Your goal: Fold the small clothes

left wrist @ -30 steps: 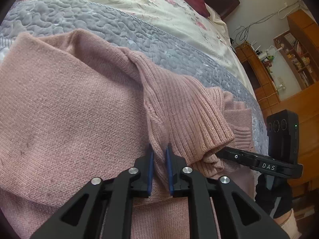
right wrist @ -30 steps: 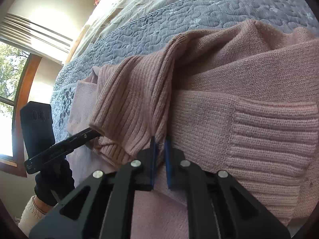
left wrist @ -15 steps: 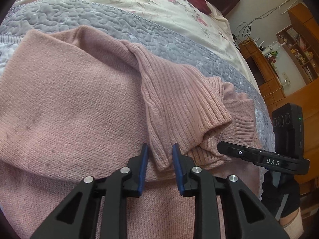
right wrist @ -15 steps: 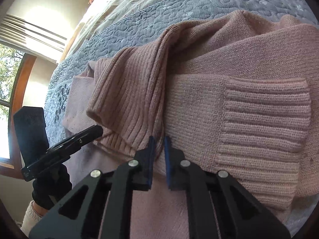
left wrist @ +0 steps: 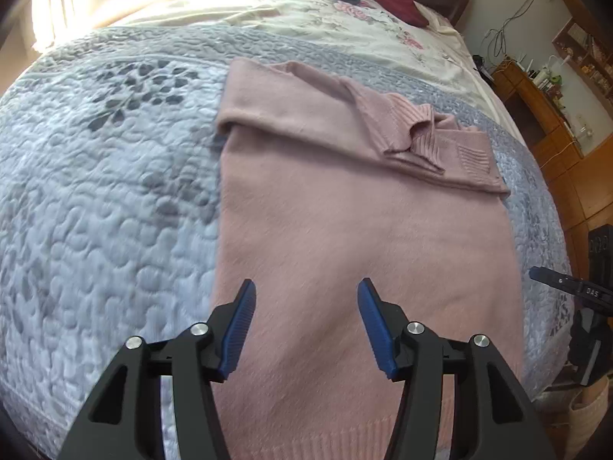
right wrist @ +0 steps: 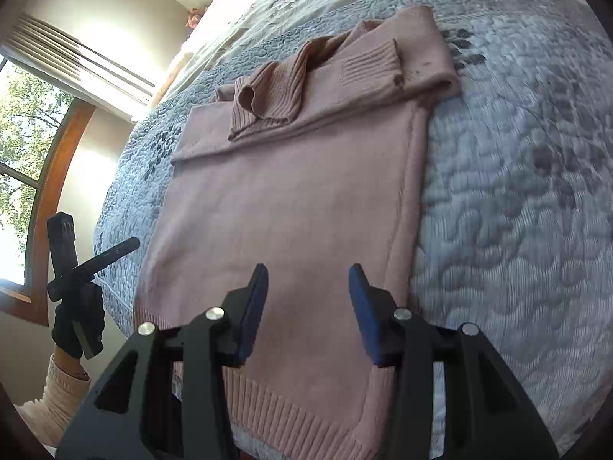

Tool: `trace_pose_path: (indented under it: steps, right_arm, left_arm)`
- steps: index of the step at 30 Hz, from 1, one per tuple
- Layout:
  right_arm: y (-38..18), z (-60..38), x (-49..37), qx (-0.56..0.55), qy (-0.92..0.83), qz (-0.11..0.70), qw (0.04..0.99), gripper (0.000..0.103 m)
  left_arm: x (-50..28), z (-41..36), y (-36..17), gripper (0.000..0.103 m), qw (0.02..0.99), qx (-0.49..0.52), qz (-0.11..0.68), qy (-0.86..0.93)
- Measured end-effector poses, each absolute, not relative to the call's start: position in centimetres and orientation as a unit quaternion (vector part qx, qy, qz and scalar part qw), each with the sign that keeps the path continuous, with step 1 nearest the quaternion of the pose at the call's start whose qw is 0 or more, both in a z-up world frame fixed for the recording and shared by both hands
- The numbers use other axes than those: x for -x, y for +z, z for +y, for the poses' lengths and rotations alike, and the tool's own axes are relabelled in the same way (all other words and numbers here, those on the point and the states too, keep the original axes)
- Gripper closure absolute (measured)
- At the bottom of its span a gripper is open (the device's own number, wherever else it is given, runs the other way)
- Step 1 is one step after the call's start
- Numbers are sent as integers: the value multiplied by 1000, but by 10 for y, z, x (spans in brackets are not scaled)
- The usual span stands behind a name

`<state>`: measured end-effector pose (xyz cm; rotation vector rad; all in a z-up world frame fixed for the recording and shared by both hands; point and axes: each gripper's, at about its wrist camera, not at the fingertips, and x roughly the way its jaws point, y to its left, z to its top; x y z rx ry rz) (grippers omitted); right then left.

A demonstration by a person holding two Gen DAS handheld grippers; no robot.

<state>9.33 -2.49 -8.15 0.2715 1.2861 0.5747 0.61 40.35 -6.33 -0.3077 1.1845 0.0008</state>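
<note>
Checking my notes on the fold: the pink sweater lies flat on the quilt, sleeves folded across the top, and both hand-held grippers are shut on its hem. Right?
Not quite: both wrist views show the left hand-held gripper and right hand-held gripper open, holding nothing. The pink sweater does lie on the quilt, sleeves folded across the top.

The sweater (left wrist: 345, 211) is dusty pink with ribbed cuffs; the quilt (left wrist: 115, 191) grey-blue with darker leaf shapes; the bedspread (left wrist: 306, 19) beyond cream with pink flowers; both grippers' fingers (right wrist: 249, 314) black with blue pads.
</note>
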Motion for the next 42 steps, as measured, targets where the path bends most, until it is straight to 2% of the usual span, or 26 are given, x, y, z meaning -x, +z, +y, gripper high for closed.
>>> trace_pose_path:
  steps: [7,19,21,23,24,26,28,32,33,42]
  right_arm:
    - [-100,-57,5,-103,231,620,743,54]
    - [-125,-55,43,-119,219,648,720,54]
    - [-126,-56,45,-120,219,649,719,56]
    - [-127,-56,46,-124,222,650,716,65]
    - [-129,-58,47,-130,224,653,712,68]
    - [-133,-61,50,-140,228,657,705,80]
    - [-136,-62,52,-149,234,661,697,91]
    - [-135,-70,53,-185,236,658,690,94]
    - [-132,-69,52,-195,241,655,690,94]
    - [-88,-84,34,-292,291,599,686,94]
  left_arm:
    - [98,427,-70,47,798,154,582,29]
    - [137,412,-101,45,779,171,602,28]
    - [139,411,-100,46,783,173,597,30]
    - [141,414,-101,46,784,186,592,31]
    - [143,416,-101,48,783,193,590,31]
    - [144,419,-102,55,782,197,590,34]
    - [146,422,-105,65,778,199,595,37]
    - [154,431,-111,82,767,235,596,39]
    - [156,433,-110,91,765,250,593,34]
    - [158,443,-68,94,787,313,532,-14]
